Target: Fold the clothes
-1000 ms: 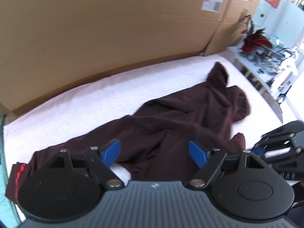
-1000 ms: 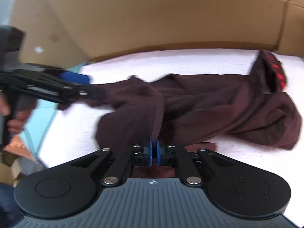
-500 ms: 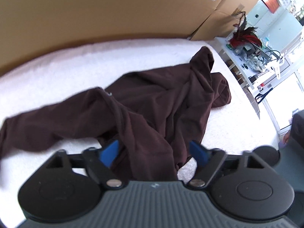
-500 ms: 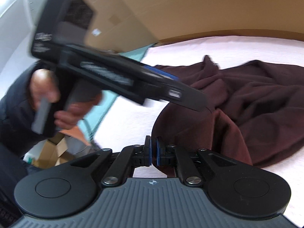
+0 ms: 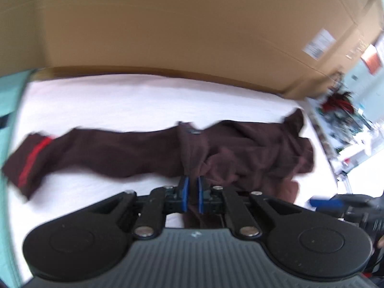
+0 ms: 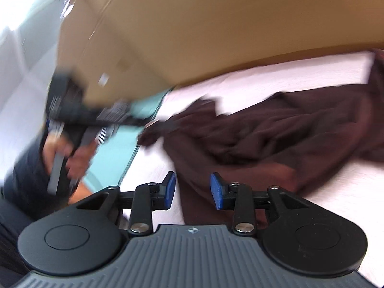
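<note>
Lying crumpled across a white towel-like surface, a dark brown long-sleeved garment is seen in both wrist views. One sleeve is stretched out to the left in the left wrist view and is ended by a cuff crossed by a red stripe, while the bulk of the cloth is heaped to the right. A fold of the brown fabric is pinched between the blue pads of the left gripper, whose jaws are pressed together on it, and the cloth is drawn up from the heap to the pads. The same gripper is seen blurred at the left of the right wrist view, gripped by a hand below a dark sleeve. The jaws of the right gripper are parted and opening; a strip of the brown garment is passed between them, but the blue pads are not pressed against it. A tall wall of brown cardboard is stood along the far edge of the white surface, with a white label stuck near its right end. A cluttered shelf with something red is made out, blurred, at the right edge
</note>
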The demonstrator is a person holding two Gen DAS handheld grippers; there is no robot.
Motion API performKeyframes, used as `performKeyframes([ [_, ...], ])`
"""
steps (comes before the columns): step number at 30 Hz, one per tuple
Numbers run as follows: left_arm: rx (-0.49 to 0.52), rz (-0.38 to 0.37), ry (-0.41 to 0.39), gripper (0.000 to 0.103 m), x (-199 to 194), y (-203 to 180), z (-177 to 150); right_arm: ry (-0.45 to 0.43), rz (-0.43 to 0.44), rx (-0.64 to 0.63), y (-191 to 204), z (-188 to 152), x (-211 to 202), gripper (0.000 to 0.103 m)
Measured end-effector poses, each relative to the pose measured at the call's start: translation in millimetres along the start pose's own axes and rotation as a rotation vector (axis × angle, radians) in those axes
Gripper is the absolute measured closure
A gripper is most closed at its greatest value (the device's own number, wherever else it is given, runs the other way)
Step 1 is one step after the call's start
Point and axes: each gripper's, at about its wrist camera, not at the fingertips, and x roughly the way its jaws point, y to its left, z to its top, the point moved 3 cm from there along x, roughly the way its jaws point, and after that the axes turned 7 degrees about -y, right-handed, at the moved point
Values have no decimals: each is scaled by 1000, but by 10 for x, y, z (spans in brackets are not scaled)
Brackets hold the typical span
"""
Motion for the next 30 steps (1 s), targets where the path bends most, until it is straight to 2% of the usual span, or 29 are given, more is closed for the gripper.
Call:
performKeyframes([
  [2,-50,29,-6,100,-77,160,-50,-43,-75,49,-202,51,-123,65],
  [5,-81,59,-8,100,-123,286,-119,-62,-269,96,-482,43,-129,60],
  [8,-93,78,-28,100,-197,346,-141,-45,-371,163,-709,18,-11,58],
  [11,-120,110,-50,100,-263,439,-142,-42,-454,187,-790,-20,88,56],
  [15,-142,171,-93,103,-378,574,-109,-52,-435,215,-794,-33,225,56],
  [17,-163,176,-106,103,-420,656,-87,-51,-450,198,-814,-27,295,62],
  [18,-173,179,-113,103,-441,696,-76,-53,-446,204,-838,-24,316,79],
  [20,-175,168,-97,103,-410,710,-88,-59,-437,227,-856,-11,274,96],
  [23,-156,138,-60,103,-299,642,-139,-83,-422,246,-831,23,152,99],
  [25,-140,122,-37,93,-217,562,-181,-114,-419,236,-764,48,14,99],
  [27,-134,87,-25,52,-154,498,-200,-150,-415,227,-685,76,-173,99],
  [29,-113,60,-19,39,-92,416,-197,-183,-416,215,-604,98,-389,99],
  [30,-102,47,-16,39,-62,375,-196,-198,-433,209,-577,83,-494,99],
])
